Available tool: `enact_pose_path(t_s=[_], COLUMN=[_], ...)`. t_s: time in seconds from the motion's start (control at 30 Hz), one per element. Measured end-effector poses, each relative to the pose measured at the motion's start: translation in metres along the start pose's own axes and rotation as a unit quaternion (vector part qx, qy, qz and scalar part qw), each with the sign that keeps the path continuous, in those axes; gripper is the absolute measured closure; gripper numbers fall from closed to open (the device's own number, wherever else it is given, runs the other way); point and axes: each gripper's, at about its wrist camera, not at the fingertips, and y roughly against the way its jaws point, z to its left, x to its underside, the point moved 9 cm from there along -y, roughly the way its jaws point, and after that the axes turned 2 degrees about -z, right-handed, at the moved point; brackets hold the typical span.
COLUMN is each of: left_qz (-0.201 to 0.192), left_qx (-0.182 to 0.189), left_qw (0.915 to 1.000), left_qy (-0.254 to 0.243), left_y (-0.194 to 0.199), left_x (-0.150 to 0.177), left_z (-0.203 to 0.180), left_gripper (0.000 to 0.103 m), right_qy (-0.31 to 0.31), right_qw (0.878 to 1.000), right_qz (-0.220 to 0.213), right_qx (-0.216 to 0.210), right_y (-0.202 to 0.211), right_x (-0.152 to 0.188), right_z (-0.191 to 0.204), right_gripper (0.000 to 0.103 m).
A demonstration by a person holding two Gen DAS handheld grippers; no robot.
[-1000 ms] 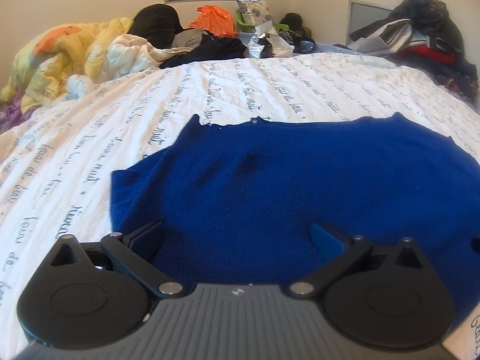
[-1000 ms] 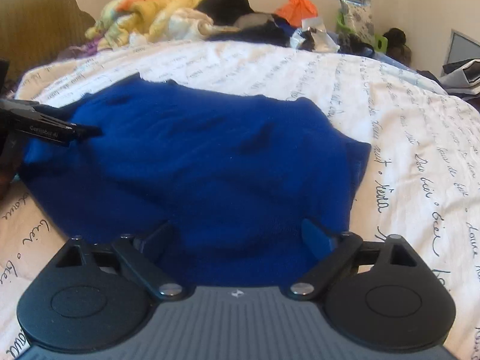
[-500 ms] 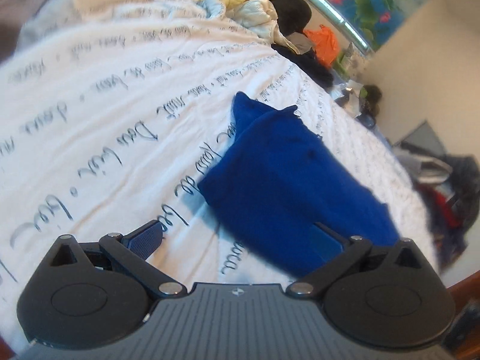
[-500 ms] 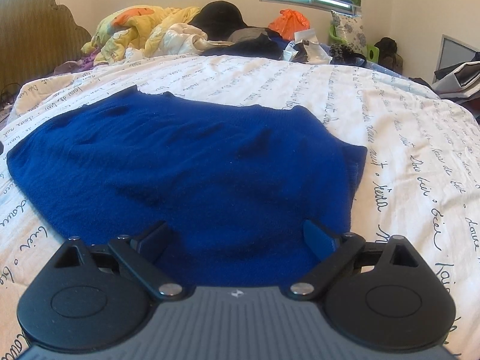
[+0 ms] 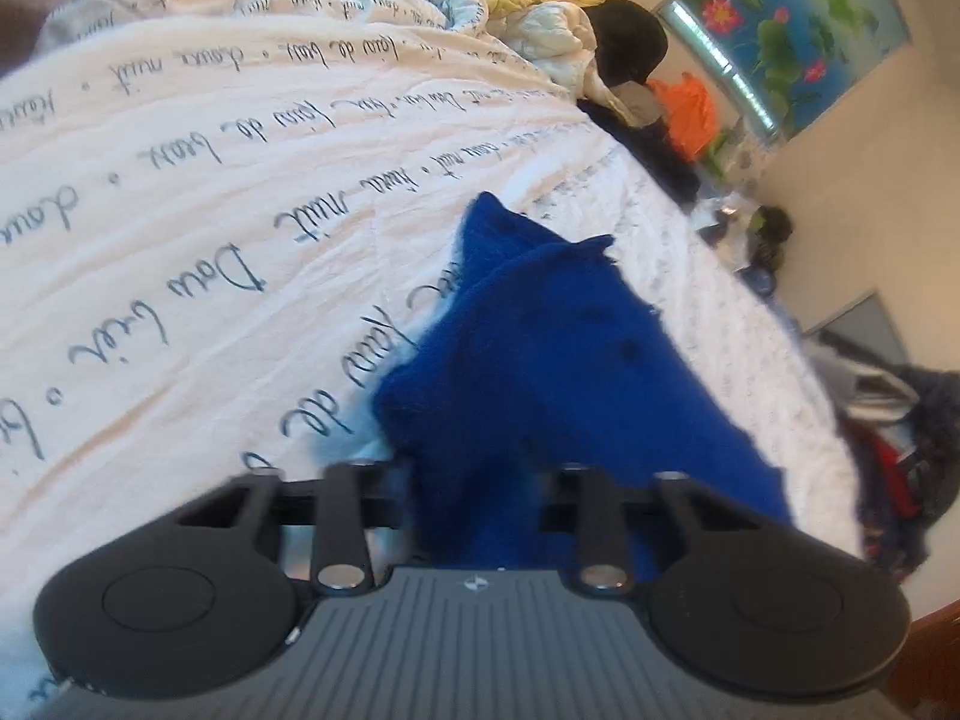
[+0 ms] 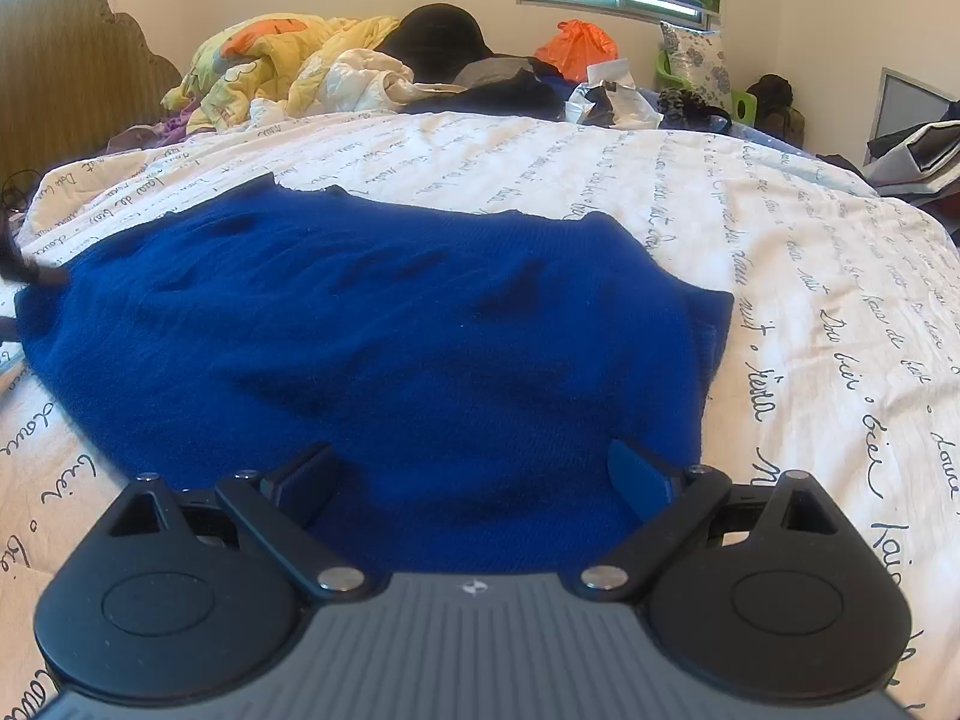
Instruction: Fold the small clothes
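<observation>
A dark blue knit sweater (image 6: 390, 330) lies spread flat on a white bed sheet (image 6: 810, 300) printed with script. In the left wrist view the picture is rolled, and the sweater (image 5: 570, 360) runs away from the camera. My left gripper (image 5: 480, 480) is at the sweater's side edge. Its jaws are closing, with a bunch of the blue knit pinched between them. My right gripper (image 6: 474, 474) is open over the sweater's near hem, its blue pads (image 6: 636, 474) wide apart above the cloth. A dark blurred tip (image 6: 24, 270) touches the sweater at the left edge of the right wrist view.
A yellow quilt (image 6: 270, 66), black clothes (image 6: 444, 36) and an orange bag (image 6: 576, 42) are heaped at the bed's far end. A padded headboard (image 6: 60, 72) stands at the left. More clothes (image 5: 900, 420) pile up beyond the sweater's far side.
My left gripper rolled and moved from over the sweater to its side edge, then its jaws went from wide open to closed on the knit. The right gripper stayed put.
</observation>
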Motion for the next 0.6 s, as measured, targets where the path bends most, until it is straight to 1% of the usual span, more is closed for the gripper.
enact_pose_path(t_s=[0.07, 0.13, 0.17, 0.2, 0.27, 0.3, 0.33, 0.37, 0.4, 0.43, 0.47, 0.5, 0.53, 0.57, 0.6], left_qz=[0.002, 0.005, 0.007, 0.009, 0.013, 0.014, 0.015, 0.016, 0.015, 0.013, 0.01, 0.009, 0.008, 0.004, 0.001], left_qx=[0.009, 0.013, 0.016, 0.018, 0.025, 0.029, 0.037, 0.052, 0.073, 0.089, 0.101, 0.113, 0.116, 0.118, 0.115], left_qw=[1.0, 0.9998, 0.9997, 0.9996, 0.9993, 0.9992, 0.9988, 0.9979, 0.9959, 0.9935, 0.991, 0.9879, 0.9864, 0.9856, 0.9857], left_qy=[0.002, 0.011, 0.017, 0.02, 0.023, 0.025, 0.028, 0.035, 0.05, 0.07, 0.087, 0.106, 0.116, 0.122, 0.124], left_y=[0.0, 0.001, 0.002, 0.002, 0.003, 0.002, 0.002, 0.002, 0.003, 0.005, 0.006, 0.006, 0.005, 0.004, 0.004], left_x=[0.0, -0.001, -0.001, -0.001, -0.002, -0.002, -0.002, -0.003, -0.003, -0.004, -0.005, -0.005, -0.006, -0.007, -0.007], left_z=[0.003, 0.008, 0.011, 0.012, 0.014, 0.014, 0.014, 0.013, 0.013, 0.013, 0.013, 0.013, 0.014, 0.013, 0.014], left_gripper=[0.08, 0.08, 0.082, 0.083, 0.083, 0.082, 0.078, 0.064, 0.048, 0.04, 0.025, 0.019, 0.02, 0.024, 0.032], right_qy=[0.004, 0.002, -0.01, -0.036, -0.086, -0.1, -0.108, -0.112, -0.113, -0.114, -0.116, -0.116, -0.114, -0.109, -0.104], right_qw=[1.0, 1.0, 0.999, 0.999, 0.996, 0.993, 0.991, 0.989, 0.987, 0.984, 0.98, 0.975, 0.971, 0.968, 0.966], right_qz=[0.005, 0.025, 0.037, 0.036, 0.007, 0.0, 0.0, 0.003, 0.008, 0.015, 0.024, 0.035, 0.047, 0.057, 0.065], right_qx=[0.002, 0.006, 0.009, 0.003, -0.037, -0.058, -0.075, -0.093, -0.113, -0.137, -0.162, -0.184, -0.204, -0.219, -0.228], right_y=[0.0, -0.002, -0.001, 0.003, 0.012, 0.015, 0.016, 0.014, 0.011, 0.006, 0.001, -0.007, -0.015, -0.024, -0.032], right_x=[-0.001, -0.007, -0.013, -0.024, -0.051, -0.065, -0.078, -0.093, -0.106, -0.119, -0.129, -0.14, -0.149, -0.158, -0.165], right_z=[0.001, 0.002, 0.002, 0.002, 0.006, 0.011, 0.017, 0.027, 0.038, 0.051, 0.065, 0.08, 0.096, 0.112, 0.125], right_gripper=[0.005, 0.004, 0.004, 0.004, 0.004, 0.004, 0.004, 0.004, 0.004, 0.004, 0.004, 0.004, 0.004, 0.004, 0.004])
